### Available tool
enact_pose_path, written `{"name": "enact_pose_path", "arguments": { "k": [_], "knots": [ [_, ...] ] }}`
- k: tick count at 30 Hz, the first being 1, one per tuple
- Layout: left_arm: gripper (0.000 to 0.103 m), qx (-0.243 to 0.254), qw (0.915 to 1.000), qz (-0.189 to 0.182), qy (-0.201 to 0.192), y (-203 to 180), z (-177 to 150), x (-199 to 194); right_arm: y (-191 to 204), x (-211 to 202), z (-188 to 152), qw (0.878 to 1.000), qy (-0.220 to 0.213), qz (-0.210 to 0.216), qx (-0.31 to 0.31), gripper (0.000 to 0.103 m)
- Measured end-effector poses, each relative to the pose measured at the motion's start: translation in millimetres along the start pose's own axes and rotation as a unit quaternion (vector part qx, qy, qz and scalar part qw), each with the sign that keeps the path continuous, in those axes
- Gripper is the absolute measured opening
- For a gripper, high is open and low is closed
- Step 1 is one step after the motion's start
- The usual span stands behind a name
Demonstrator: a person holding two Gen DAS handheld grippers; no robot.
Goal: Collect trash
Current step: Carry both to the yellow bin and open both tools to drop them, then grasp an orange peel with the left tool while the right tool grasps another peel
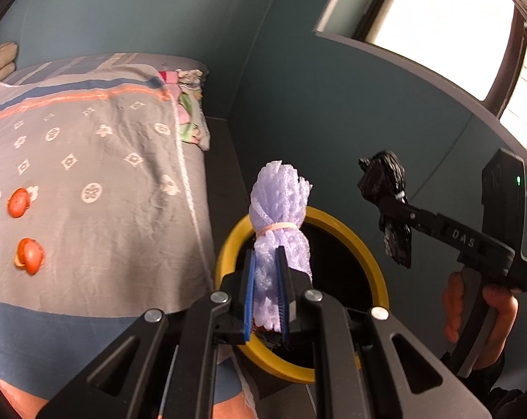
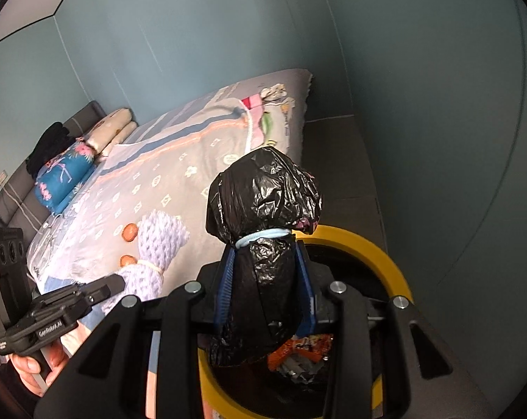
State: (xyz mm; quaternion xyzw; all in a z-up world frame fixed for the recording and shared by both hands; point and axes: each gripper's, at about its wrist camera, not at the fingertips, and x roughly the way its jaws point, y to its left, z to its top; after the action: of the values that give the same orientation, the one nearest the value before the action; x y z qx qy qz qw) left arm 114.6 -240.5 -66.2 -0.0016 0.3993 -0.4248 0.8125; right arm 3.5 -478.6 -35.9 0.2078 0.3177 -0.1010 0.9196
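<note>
On the left, two pieces of orange peel (image 1: 25, 225) lie on the patterned bedspread (image 1: 99, 160), not yet picked up, so I judge the collecting only partly done. My left gripper (image 1: 267, 279) pinches a bundle of lilac foam netting (image 1: 280, 209) tied with a rubber band, held just above the yellow-rimmed trash bin (image 1: 228, 244) that stands beside the bed. In the right wrist view the bin already holds crumpled wrappers (image 2: 302, 352), so some trash is in. My right gripper (image 2: 267, 289) is clamped on a tied black plastic bag (image 2: 263, 195), also over the bin. Both bundles have yet to be dropped in. Readable writing: "DAS" on the right gripper's body (image 1: 464, 237), and "GenRobot.AI" on the left gripper's side (image 2: 50, 331).
</note>
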Motion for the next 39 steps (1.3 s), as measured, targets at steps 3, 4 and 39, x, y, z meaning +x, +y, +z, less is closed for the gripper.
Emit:
{"name": "enact_pose_path", "arguments": {
  "k": [3, 4, 39],
  "knots": [
    [0.010, 0.004, 0.9999, -0.007, 0.013, -6, -3, 12, -9, 2, 0, 1.000, 0.002, 0.000, 0.007, 0.033],
    [0.010, 0.005, 0.9998, -0.010, 0.018, -8, -4, 16, -11, 3, -1, 1.000, 0.003, -0.001, 0.009, 0.033],
    [0.073, -0.061, 0.9942, 0.079, -0.041, 96, -17, -31, 47, 54, 12, 0.997, 0.023, 0.072, -0.016, 0.070]
  ]
}}
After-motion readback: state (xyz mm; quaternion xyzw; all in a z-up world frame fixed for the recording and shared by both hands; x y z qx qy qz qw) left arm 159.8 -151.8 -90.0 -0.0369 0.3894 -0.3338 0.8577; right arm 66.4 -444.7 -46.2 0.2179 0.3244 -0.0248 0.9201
